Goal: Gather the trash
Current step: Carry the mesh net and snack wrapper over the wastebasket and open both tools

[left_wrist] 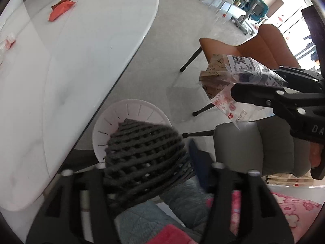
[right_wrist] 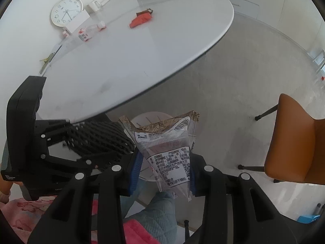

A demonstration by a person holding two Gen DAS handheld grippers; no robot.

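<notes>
Table (right_wrist: 142, 61): white oval top, upper left in both views, carrying a clock (right_wrist: 66, 11), a clear bottle (right_wrist: 89, 31) and an orange wrapper (right_wrist: 141, 19).
Left gripper (left_wrist: 160, 158): fingers spread, not pinching; a dark foam net (left_wrist: 142, 154) sits between them above the white bin (left_wrist: 113, 118) (whether the net touches the pads I cannot tell).
White bin: on the floor by the table edge, partly hidden under the net.
Right gripper (right_wrist: 164, 168): blue pads pinch a clear printed snack bag (right_wrist: 168, 152), held in the air above the bin.
Orange chair (right_wrist: 294, 142): on the floor at right, apart from the bin.
</notes>
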